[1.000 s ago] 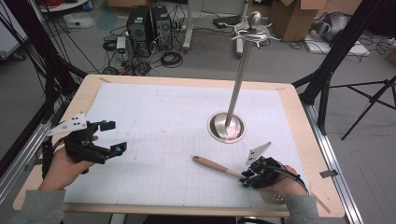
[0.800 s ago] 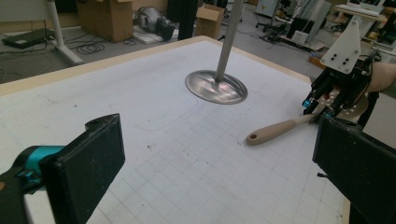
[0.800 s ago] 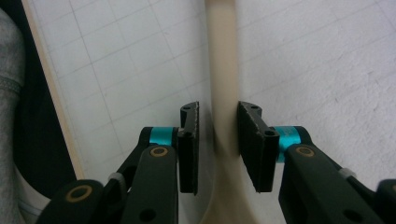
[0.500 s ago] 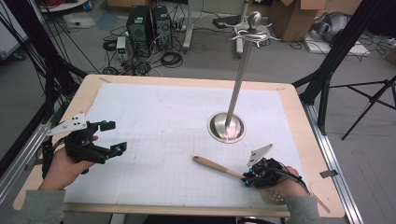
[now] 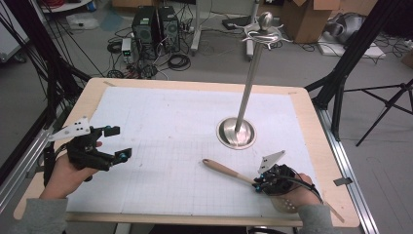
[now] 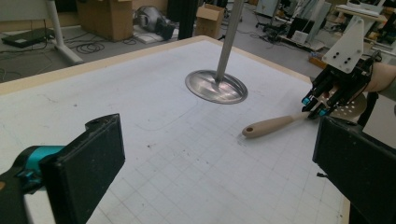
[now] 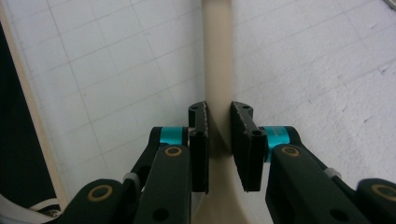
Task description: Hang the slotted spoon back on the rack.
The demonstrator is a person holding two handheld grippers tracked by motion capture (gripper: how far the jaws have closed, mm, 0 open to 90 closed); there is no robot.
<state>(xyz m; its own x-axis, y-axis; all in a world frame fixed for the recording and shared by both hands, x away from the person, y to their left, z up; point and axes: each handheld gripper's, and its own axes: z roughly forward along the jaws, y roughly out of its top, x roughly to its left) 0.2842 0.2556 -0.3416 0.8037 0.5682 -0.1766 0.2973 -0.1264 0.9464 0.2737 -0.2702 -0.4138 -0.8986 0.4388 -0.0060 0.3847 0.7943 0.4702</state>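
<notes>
The wooden-handled slotted spoon (image 5: 234, 171) lies near the table's (image 5: 302, 105) near right corner, its long axis slanting, handle end pointing far-left, perforated bowl toward the person. The right gripper (image 5: 259, 181) has just closed its jaws on the handle. The left gripper (image 5: 118, 142), near left, gapes empty. No readable writing.
</notes>
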